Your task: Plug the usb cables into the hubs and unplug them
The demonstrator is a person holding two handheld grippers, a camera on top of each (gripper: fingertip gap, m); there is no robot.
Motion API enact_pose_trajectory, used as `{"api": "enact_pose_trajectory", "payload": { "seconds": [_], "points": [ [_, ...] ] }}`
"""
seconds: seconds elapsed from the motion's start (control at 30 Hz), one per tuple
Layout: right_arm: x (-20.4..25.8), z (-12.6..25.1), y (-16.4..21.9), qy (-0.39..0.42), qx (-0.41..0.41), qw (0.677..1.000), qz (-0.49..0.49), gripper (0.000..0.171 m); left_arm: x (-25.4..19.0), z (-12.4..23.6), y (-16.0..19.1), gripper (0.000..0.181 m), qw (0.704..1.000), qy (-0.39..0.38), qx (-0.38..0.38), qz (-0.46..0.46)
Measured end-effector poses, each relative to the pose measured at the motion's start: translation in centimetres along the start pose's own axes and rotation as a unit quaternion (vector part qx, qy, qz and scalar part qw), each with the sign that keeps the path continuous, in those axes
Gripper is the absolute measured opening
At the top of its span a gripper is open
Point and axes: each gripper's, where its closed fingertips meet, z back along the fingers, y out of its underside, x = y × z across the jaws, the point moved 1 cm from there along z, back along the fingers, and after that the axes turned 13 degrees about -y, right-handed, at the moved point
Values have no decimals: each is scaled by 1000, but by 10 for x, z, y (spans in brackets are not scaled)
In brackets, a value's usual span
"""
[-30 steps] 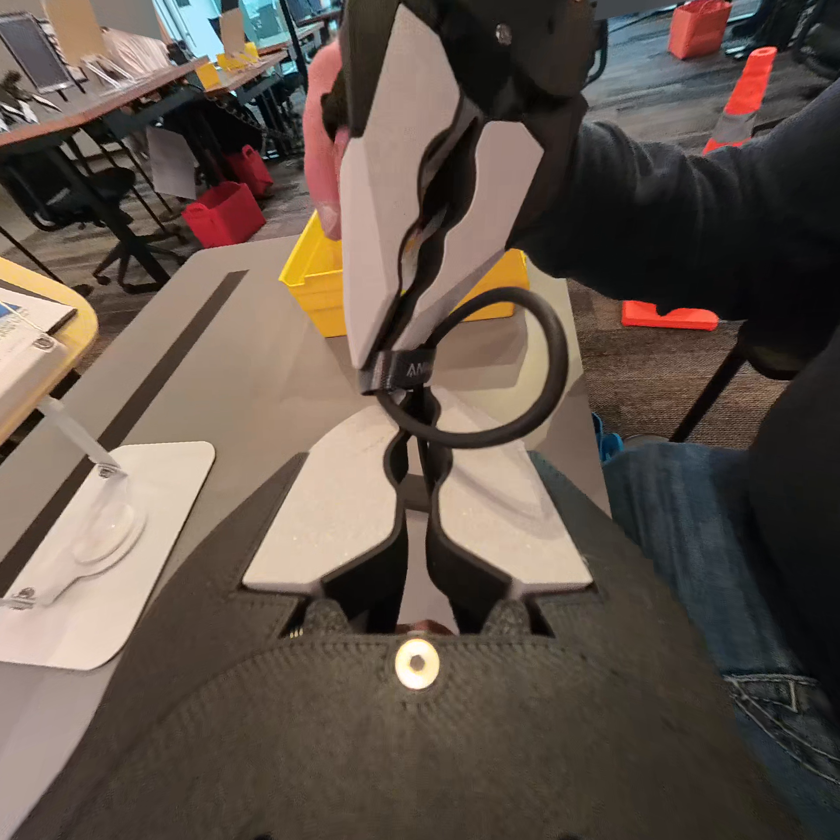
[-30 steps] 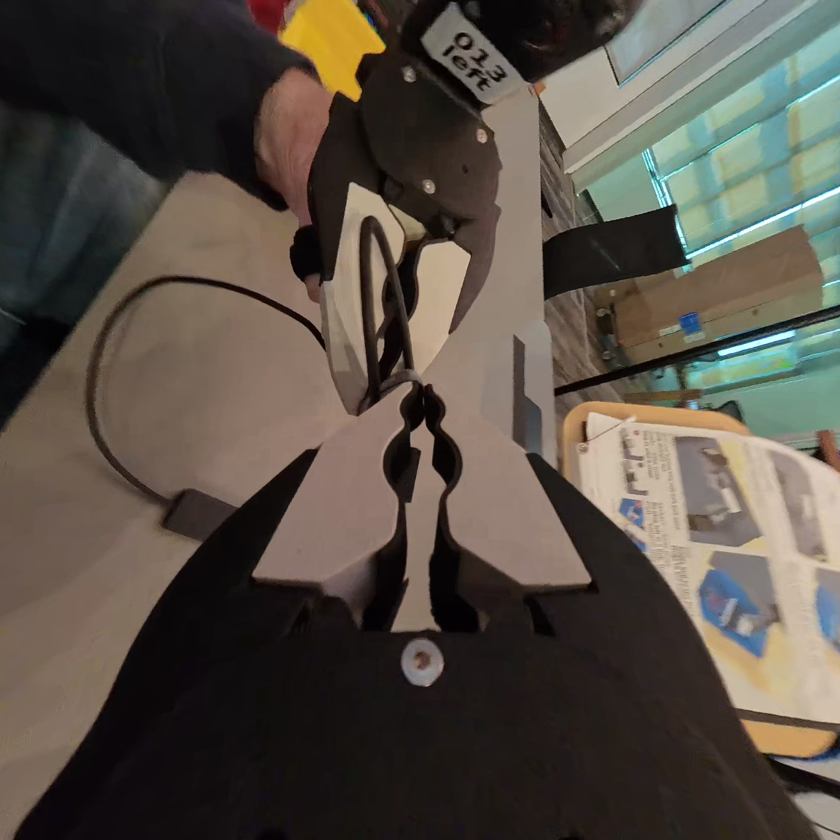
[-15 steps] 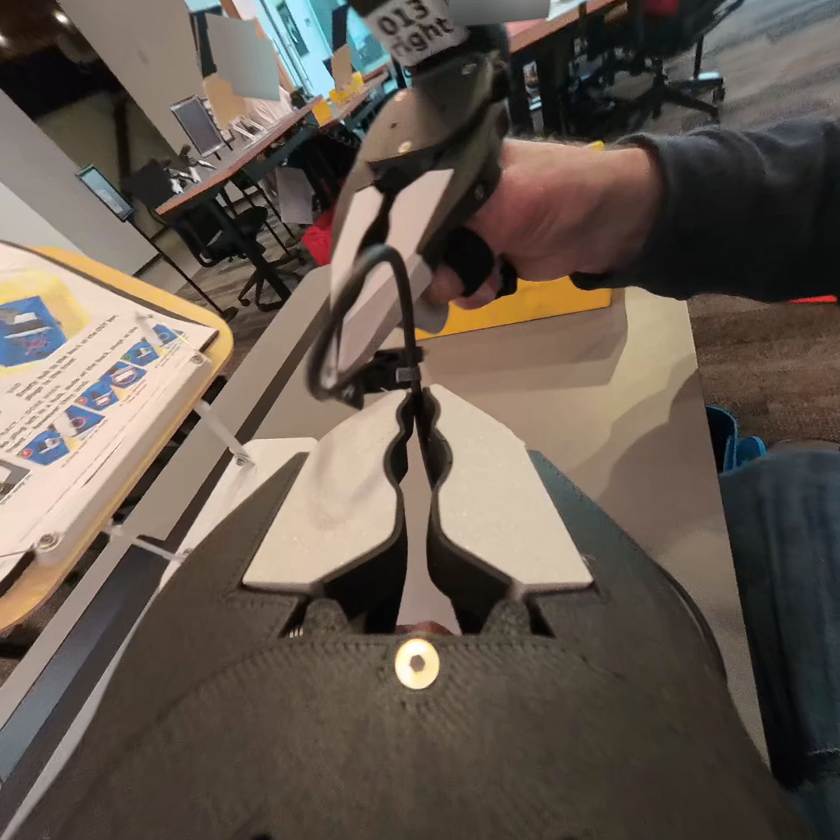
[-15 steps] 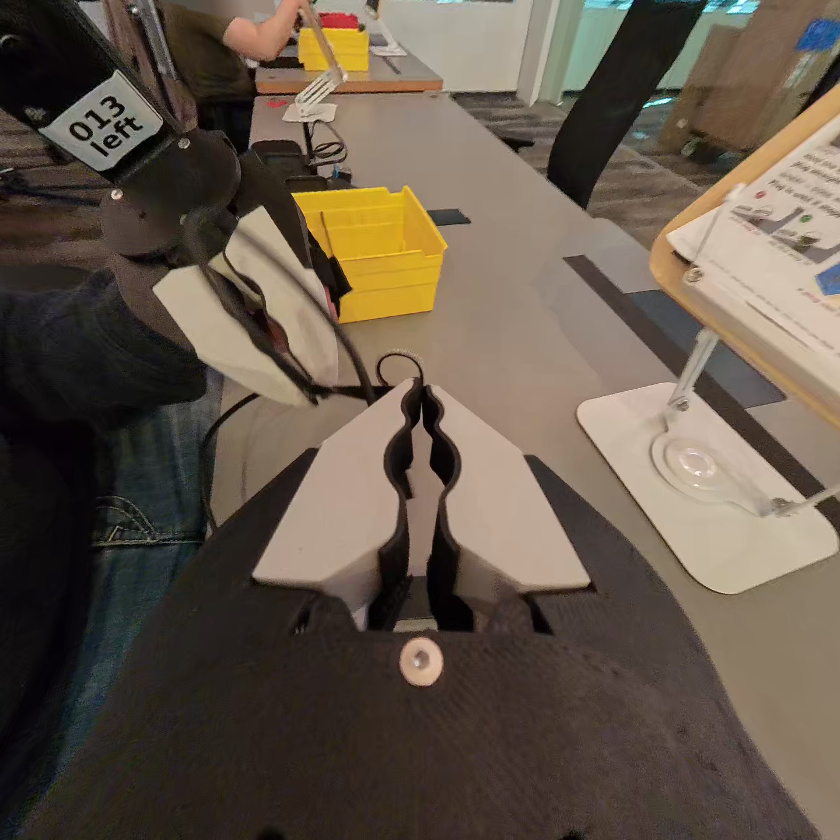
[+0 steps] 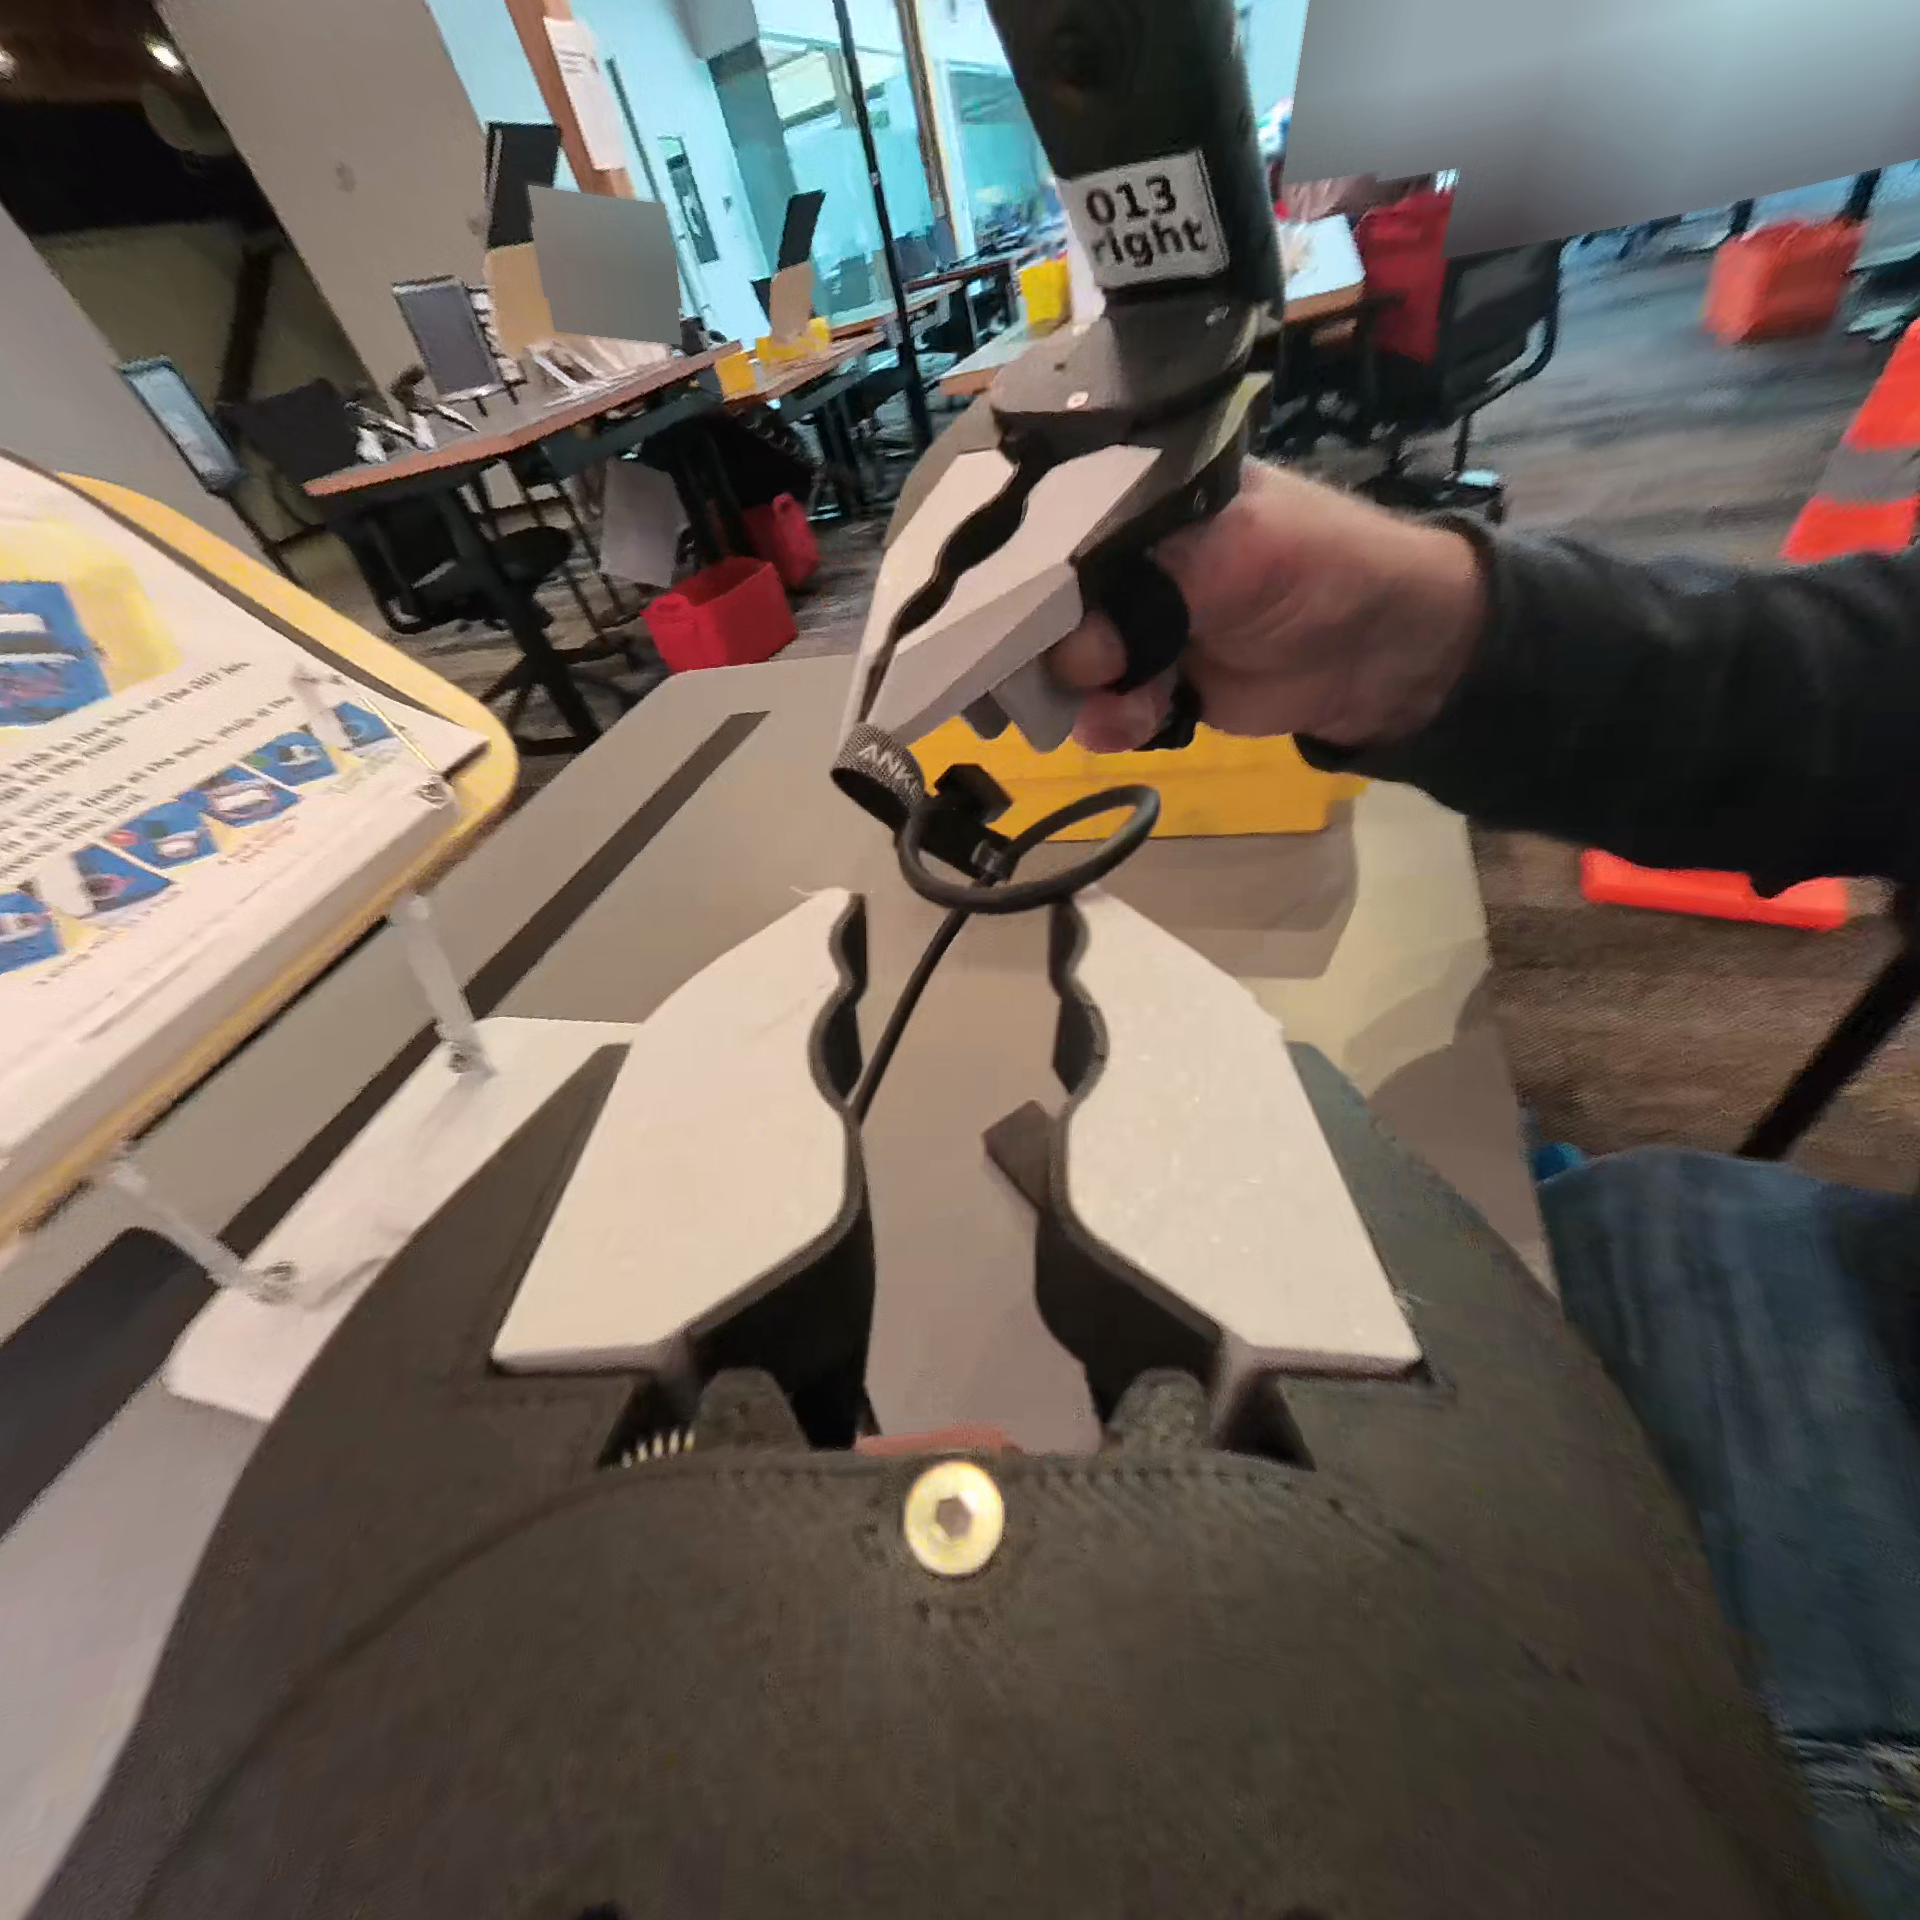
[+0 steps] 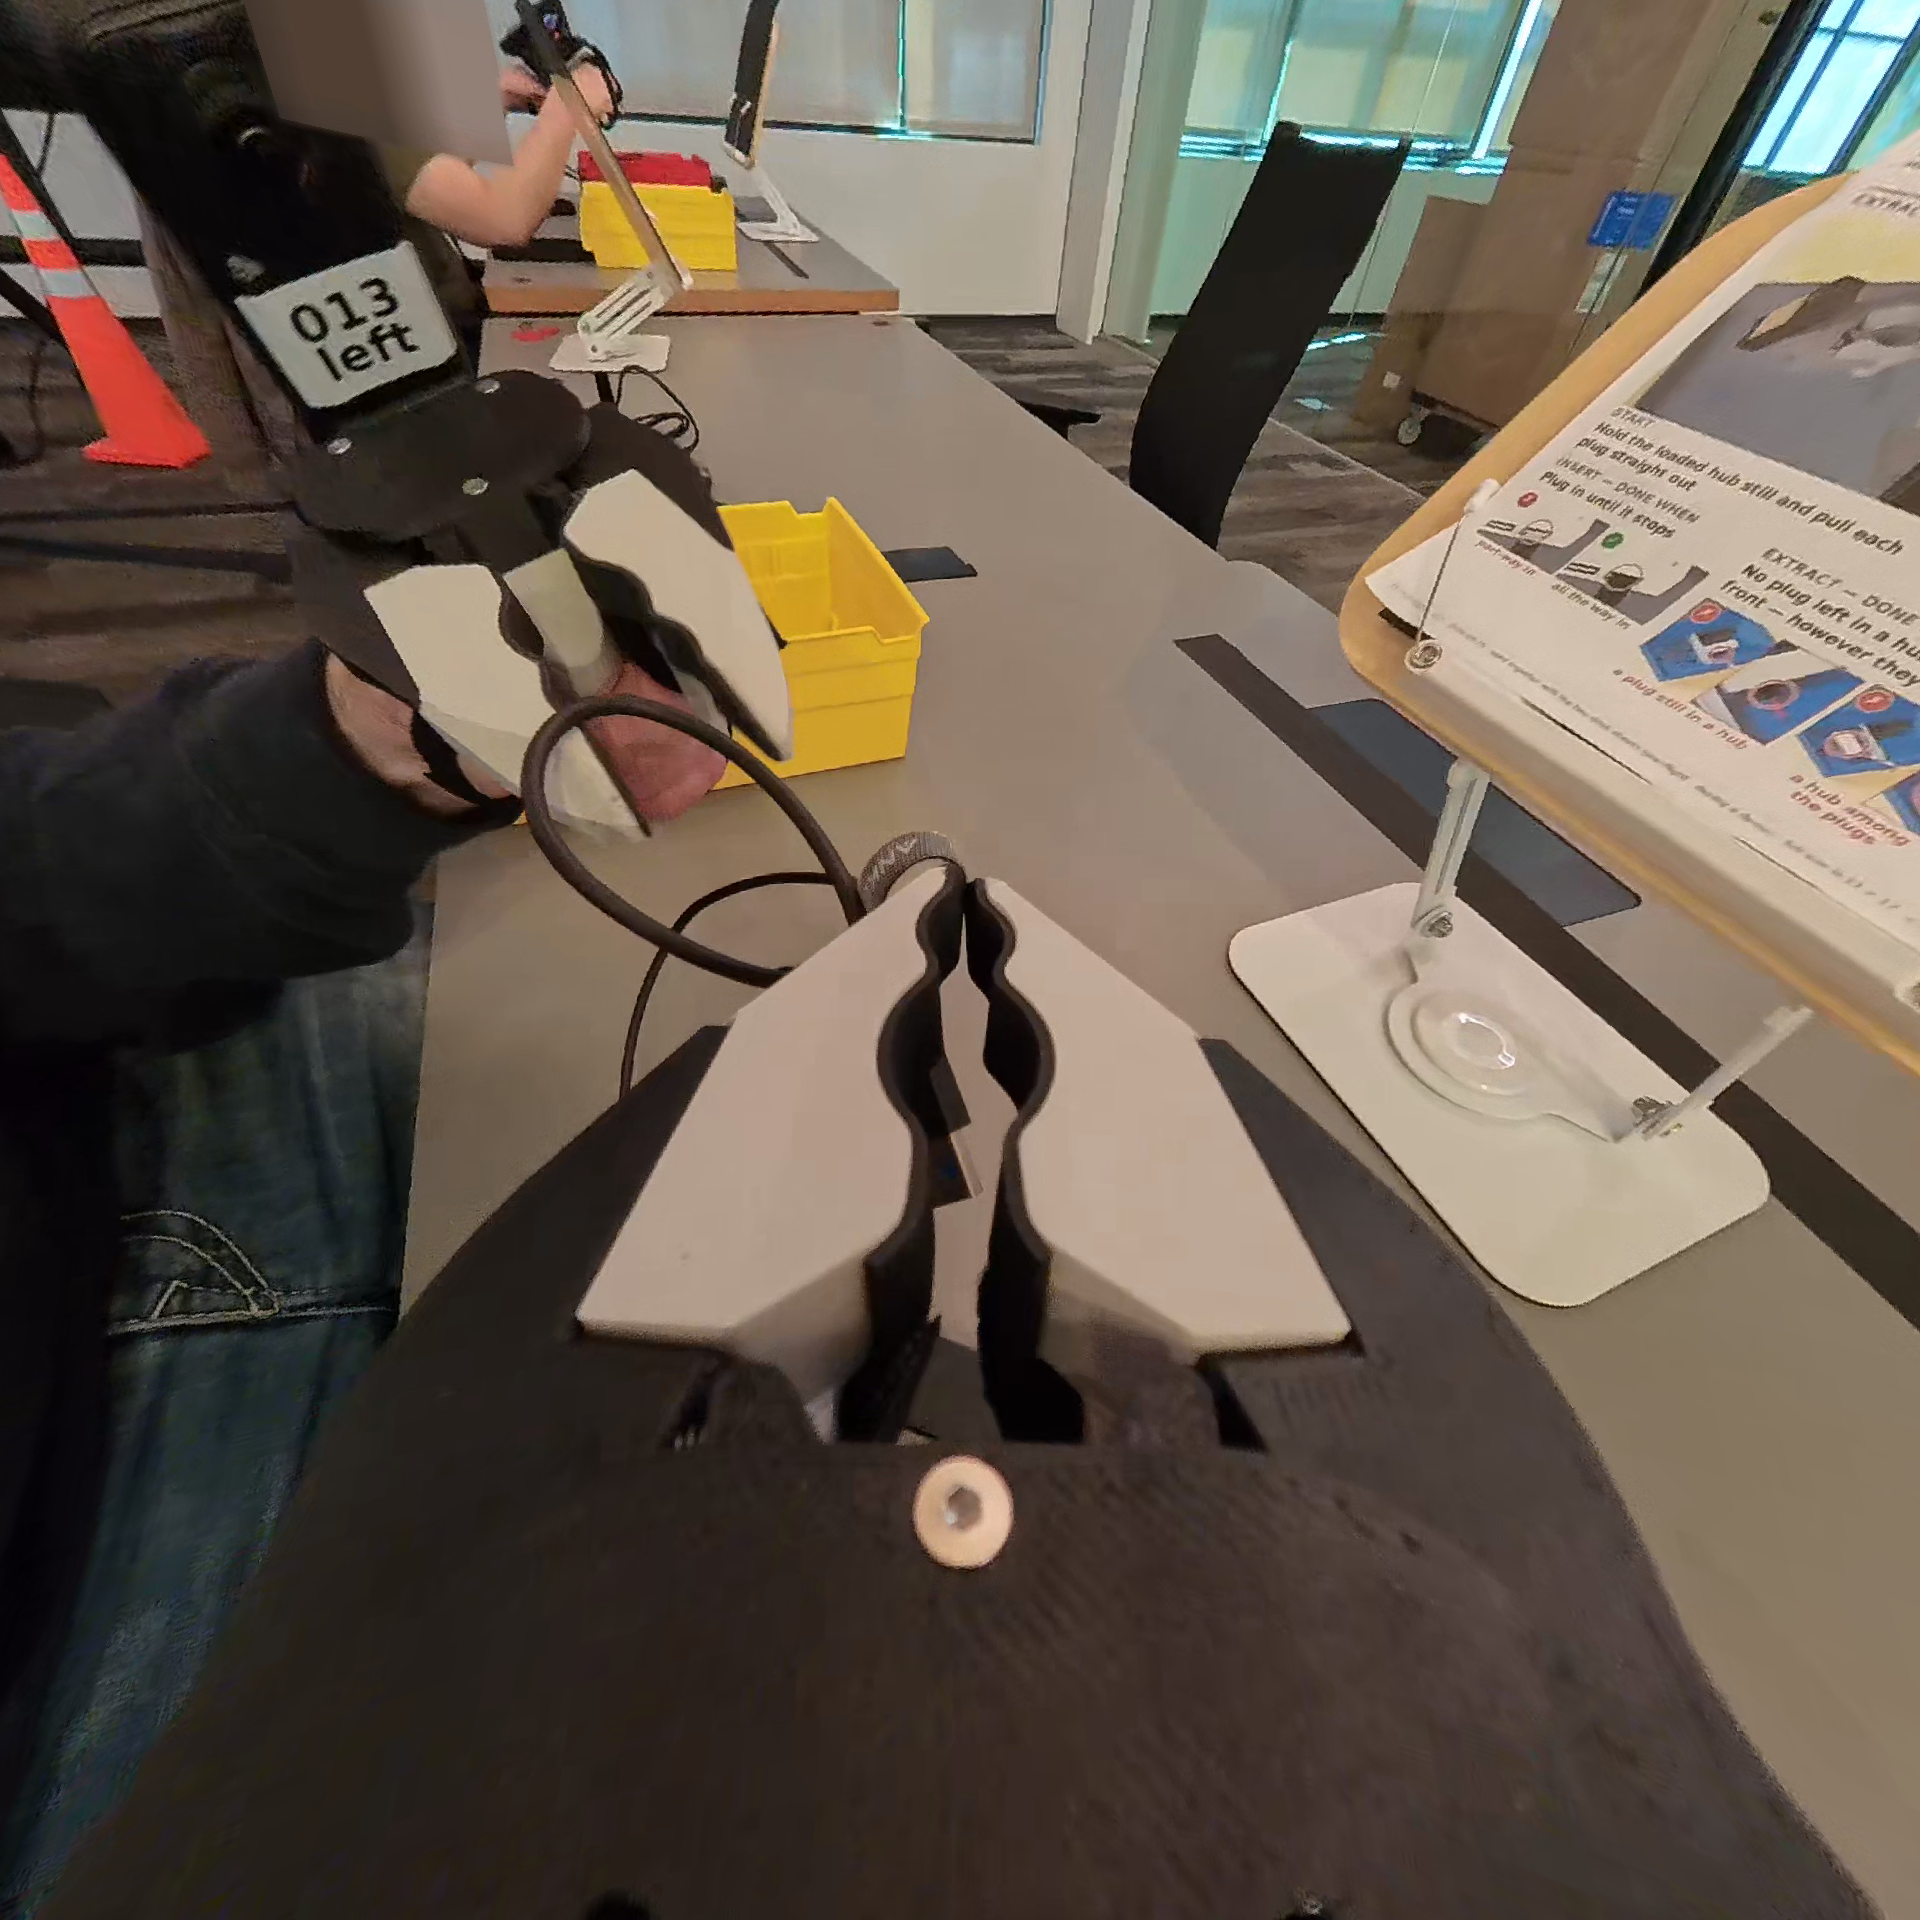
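Observation:
My right gripper is shut on the black usb cable. The plug lies between its fingers and the velcro strap sits at the tips. In the left wrist view the right gripper holds the strap end, and the cable loops below it and runs down between my left fingers. My left gripper is open and empty. It also shows in the right wrist view, up and to the left, jaws apart. A dark flat piece on the table may be the hub.
A yellow bin stands on the grey table beyond the grippers. An instruction board on a white stand is at the right. The person's lap is at the near edge. An orange cone stands on the floor. The grippers' ends are close to 6 centimetres from one another.
My left gripper has opened and let go of the cable. My right gripper keeps hold of it, and the two grippers have drawn apart.

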Motion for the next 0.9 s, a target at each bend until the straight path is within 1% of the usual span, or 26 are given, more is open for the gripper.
{"api": "enact_pose_trajectory", "payload": {
  "seconds": [0.07,0.1,0.17,0.27,0.3,0.37,0.4,0.43,0.5,0.53,0.57,0.6,0.67,0.73,0.8,0.83,0.87,0.9],
  "points": [
    [-1,-1,1,8,4,1000,7,0,0,4,-4,43,999,26,-14,44],
    [-3,0,1,15,3,1000,12,0,0,7,-7,51,996,44,-21,75],
    [-6,2,1,31,8,999,24,0,-3,8,-7,69,987,86,-10,136],
    [-3,0,0,52,30,996,71,0,-1,6,-10,80,973,107,-10,205],
    [-2,-1,-1,56,35,994,83,0,2,2,-7,80,968,105,6,229],
    [2,-4,-3,58,38,992,107,0,7,-8,9,68,963,80,54,251],
    [4,-5,-3,62,46,990,122,0,3,-10,14,58,960,87,71,258],
    [5,-7,-2,66,59,987,135,0,2,-12,18,34,958,87,86,261],
    [7,-10,-1,72,70,982,158,0,7,-15,29,21,962,57,107,245],
    [6,-9,0,77,76,982,158,0,11,-15,33,16,963,46,109,241],
    [3,-7,2,85,78,982,151,0,18,-13,31,13,964,29,94,247],
    [-1,-4,4,92,74,983,138,0,27,-10,25,2,965,13,66,255],
    [-8,4,7,88,43,991,88,0,44,0,14,2,966,-16,13,257],
    [-8,8,6,59,-9,998,36,0,49,3,9,2,969,-38,-2,243],
    [-9,7,11,69,3,997,43,0,49,3,2,2,973,-58,-35,221],
    [-6,5,8,60,-13,997,37,0,51,4,-1,2,970,-69,-52,226],
    [-3,5,5,44,-38,998,16,0,48,6,-6,2,971,-53,-69,225],
    [-3,6,4,34,-53,998,-4,0,42,8,-11,2,975,-33,-81,203]
  ]
}}
